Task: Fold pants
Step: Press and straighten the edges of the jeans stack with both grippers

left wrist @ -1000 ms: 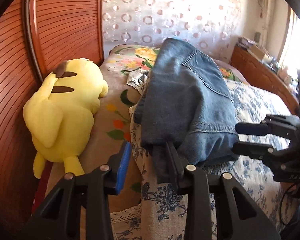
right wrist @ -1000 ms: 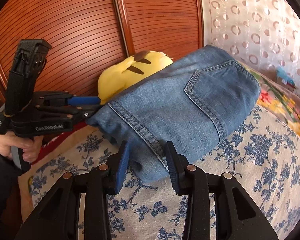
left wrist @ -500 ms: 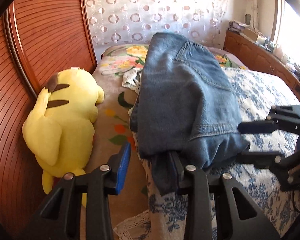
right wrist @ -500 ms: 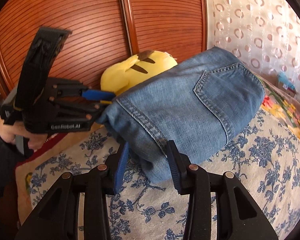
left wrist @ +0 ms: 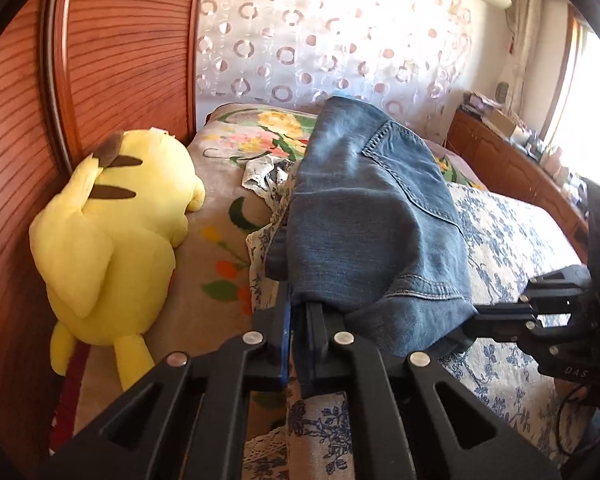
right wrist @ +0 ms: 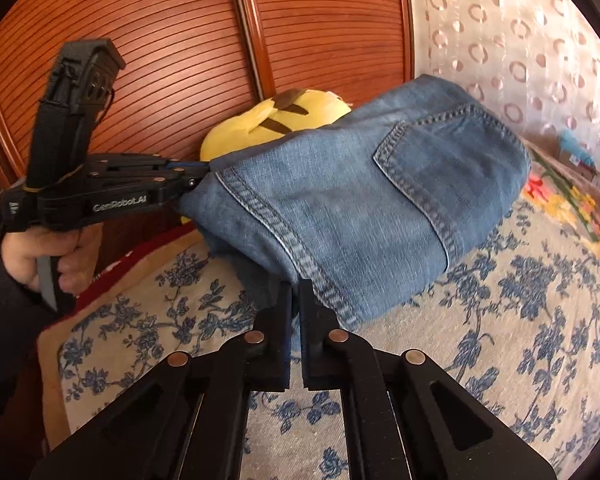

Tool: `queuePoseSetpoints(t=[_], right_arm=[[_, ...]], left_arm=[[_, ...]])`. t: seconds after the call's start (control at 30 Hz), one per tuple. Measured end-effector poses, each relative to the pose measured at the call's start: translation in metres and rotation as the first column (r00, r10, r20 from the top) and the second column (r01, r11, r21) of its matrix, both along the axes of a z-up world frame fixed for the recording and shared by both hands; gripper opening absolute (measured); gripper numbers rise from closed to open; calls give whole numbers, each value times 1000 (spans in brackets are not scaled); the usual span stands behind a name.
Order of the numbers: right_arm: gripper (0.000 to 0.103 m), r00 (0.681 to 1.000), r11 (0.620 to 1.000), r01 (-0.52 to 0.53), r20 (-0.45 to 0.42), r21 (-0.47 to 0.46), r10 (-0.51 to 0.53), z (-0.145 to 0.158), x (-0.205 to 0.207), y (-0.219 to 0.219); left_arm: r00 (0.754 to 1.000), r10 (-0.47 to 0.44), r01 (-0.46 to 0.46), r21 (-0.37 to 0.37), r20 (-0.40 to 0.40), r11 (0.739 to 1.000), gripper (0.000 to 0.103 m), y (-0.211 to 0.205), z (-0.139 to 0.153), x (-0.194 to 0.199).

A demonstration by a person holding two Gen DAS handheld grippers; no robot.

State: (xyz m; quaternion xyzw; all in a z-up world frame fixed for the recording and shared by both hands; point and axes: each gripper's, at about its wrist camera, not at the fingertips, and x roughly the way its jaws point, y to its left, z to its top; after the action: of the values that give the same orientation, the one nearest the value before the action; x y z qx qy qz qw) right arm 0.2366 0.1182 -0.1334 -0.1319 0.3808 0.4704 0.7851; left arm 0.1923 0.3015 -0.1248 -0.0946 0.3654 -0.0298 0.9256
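Blue denim pants (left wrist: pixel 364 216) lie folded in a bundle on the flowered bedspread (left wrist: pixel 512 232), back pocket up. My left gripper (left wrist: pixel 298 308) is shut on the near left corner of the bundle. My right gripper (right wrist: pixel 296 292) is shut on the near waistband edge of the pants (right wrist: pixel 364 196). The left gripper also shows in the right wrist view (right wrist: pixel 198 178), clamped on the left corner. The right gripper shows in the left wrist view (left wrist: pixel 466 322), its tips under the denim. The near edge hangs a little off the bed.
A yellow plush toy (left wrist: pixel 112 240) lies left of the pants against the wooden wardrobe doors (left wrist: pixel 112 52). A floral blanket (left wrist: pixel 220 248) lies under it. A wooden cabinet (left wrist: pixel 508 168) with clutter stands at the back right. A patterned curtain (left wrist: pixel 340 32) hangs behind the bed.
Both grippers were open around the near edge of the pants; both have closed on the denim. The near edge has lifted slightly.
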Motion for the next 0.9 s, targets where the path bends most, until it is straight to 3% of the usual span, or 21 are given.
queuePoseSetpoints(t=[0.1, 0.9], right_arm=[[0, 1000, 1000, -15, 12, -23, 15, -2, -6, -2], [0, 1000, 997, 9, 13, -73, -9, -7, -14, -24]], left_arm=[[1000, 0, 0, -26, -6, 1000, 4, 3, -4, -1], [1000, -14, 14, 2, -13, 1000, 6, 3, -6, -5]])
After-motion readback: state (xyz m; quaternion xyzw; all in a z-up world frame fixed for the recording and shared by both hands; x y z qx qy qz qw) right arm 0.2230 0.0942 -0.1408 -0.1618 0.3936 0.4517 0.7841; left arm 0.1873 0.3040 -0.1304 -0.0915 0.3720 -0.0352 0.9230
